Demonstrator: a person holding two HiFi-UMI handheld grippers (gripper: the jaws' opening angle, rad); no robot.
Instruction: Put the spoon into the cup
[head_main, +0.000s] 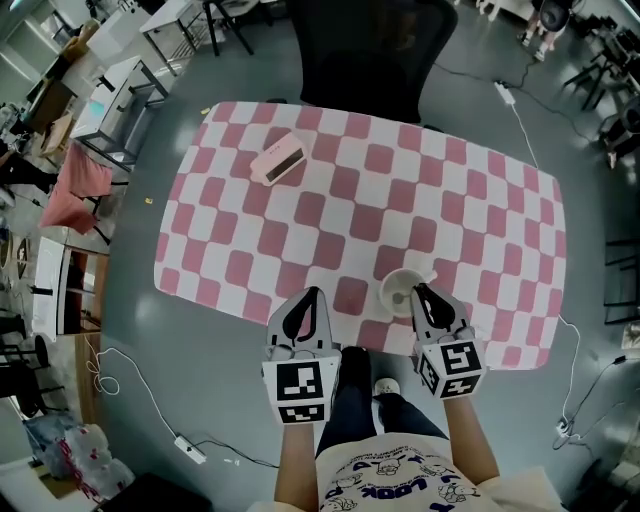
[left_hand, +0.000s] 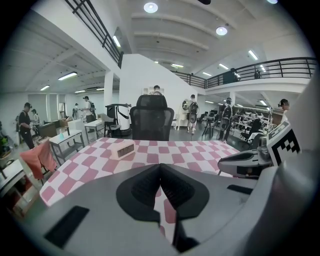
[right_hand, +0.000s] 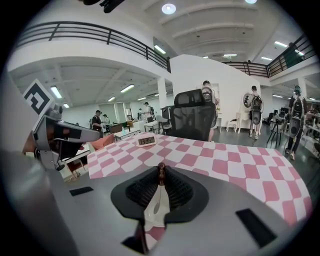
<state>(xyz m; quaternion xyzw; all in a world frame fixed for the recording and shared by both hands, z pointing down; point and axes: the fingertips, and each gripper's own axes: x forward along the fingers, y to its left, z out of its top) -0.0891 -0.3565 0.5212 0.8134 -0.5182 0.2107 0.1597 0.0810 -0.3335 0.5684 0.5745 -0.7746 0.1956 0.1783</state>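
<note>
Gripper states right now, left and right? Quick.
Left gripper: closed, nothing between the jaws.
Right gripper: closed on the spoon, at its brown handle end.

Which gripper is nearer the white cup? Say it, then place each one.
Right. The right gripper has its fingers at the white cup, by its right rim; the left gripper is apart, off to the cup's left over the checked tablecloth.

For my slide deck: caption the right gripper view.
Right gripper shut on the spoon, checkered table and clock ahead.
</note>
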